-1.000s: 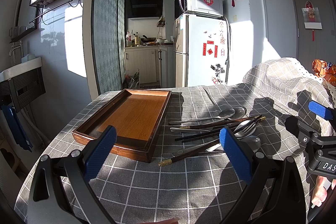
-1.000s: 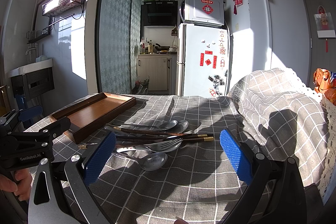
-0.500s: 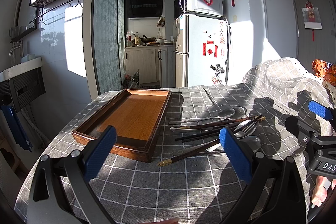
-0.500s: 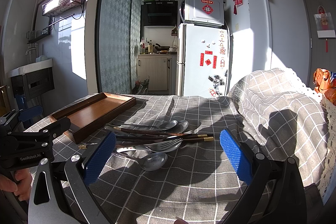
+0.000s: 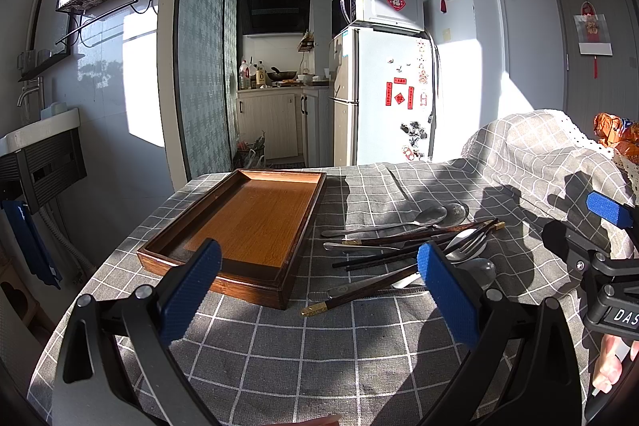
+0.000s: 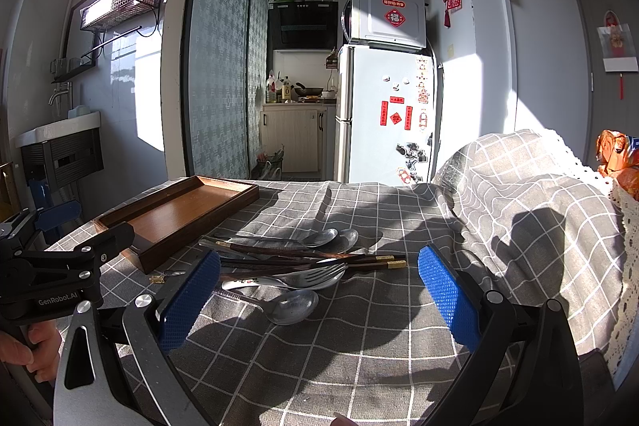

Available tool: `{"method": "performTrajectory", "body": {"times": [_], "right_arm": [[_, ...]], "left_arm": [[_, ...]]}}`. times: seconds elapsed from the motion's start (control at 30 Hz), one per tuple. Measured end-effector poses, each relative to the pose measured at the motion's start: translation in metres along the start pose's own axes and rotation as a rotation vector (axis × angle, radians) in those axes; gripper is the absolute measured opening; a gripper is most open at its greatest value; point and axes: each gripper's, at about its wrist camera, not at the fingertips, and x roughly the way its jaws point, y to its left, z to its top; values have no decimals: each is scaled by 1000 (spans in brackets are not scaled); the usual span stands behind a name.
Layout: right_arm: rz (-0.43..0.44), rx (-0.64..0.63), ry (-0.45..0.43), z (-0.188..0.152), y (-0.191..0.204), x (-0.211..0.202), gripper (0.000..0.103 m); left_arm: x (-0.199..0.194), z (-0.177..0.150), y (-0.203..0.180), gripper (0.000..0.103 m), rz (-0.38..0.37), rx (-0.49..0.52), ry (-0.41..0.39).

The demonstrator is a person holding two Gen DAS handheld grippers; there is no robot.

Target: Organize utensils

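An empty wooden tray (image 5: 247, 222) lies on the left of the grey checked tablecloth; it also shows in the right wrist view (image 6: 175, 214). To its right lies a loose pile of utensils: metal spoons (image 5: 431, 216) (image 6: 293, 306), a fork (image 5: 471, 242) (image 6: 315, 272) and dark chopsticks with gold tips (image 5: 359, 296) (image 6: 319, 260). My left gripper (image 5: 317, 290) is open and empty, held above the table in front of the tray. My right gripper (image 6: 319, 298) is open and empty, held just before the pile.
The tablecloth (image 5: 319, 358) rises over a hump at the right (image 6: 531, 194). An orange packet (image 6: 617, 162) sits at the far right edge. Beyond the table are a fridge (image 5: 383, 98), a kitchen doorway and a sink (image 5: 40, 130) at the left.
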Motion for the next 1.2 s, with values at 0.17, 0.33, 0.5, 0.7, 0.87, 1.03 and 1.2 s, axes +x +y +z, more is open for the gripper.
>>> {"method": "performTrajectory", "body": {"times": [0.17, 0.33, 0.5, 0.7, 0.87, 1.03, 1.2], "right_arm": [[0, 0, 0, 0, 0, 0, 100], [0, 0, 0, 0, 0, 0, 100], [0, 0, 0, 0, 0, -1, 100], [-5, 2, 2, 1, 1, -1, 100], [-14, 16, 26, 3, -3, -3, 100], [29, 68, 93, 1, -12, 15, 100], [27, 55, 114, 2, -22, 8, 100]], "left_arm": [[0, 0, 0, 100, 0, 0, 0], [0, 0, 0, 100, 0, 0, 0], [0, 0, 0, 100, 1, -1, -1], [0, 0, 0, 100, 2, -1, -1], [0, 2, 3, 100, 0, -6, 4], [4, 0, 5, 100, -65, -30, 48], [10, -2, 15, 100, -121, -65, 94]]}}
